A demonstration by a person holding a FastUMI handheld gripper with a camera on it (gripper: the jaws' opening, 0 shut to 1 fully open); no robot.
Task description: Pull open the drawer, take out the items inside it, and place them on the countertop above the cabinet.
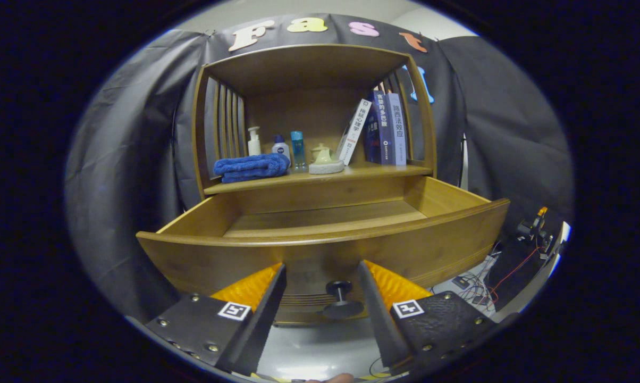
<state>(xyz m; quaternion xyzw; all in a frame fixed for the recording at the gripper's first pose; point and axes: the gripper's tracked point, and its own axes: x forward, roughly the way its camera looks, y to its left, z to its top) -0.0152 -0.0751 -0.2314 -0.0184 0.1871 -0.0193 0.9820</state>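
Note:
The wooden cabinet's drawer stands pulled out towards me, and the part of its floor that I can see is bare. Its dark round knob sits on the drawer front, between my fingers and a little ahead of their tips. My gripper is open, one finger on each side of the knob, not touching it. On the countertop above the drawer lie a folded blue towel, a white pump bottle, a small white bottle, a blue bottle and a pale ceramic piece.
Several books lean at the right end of the countertop under the cabinet's upper shelf. Slatted wooden sides close both ends. Down to the right of the cabinet lie cables and dark equipment. Black cloth hangs behind and beside the cabinet.

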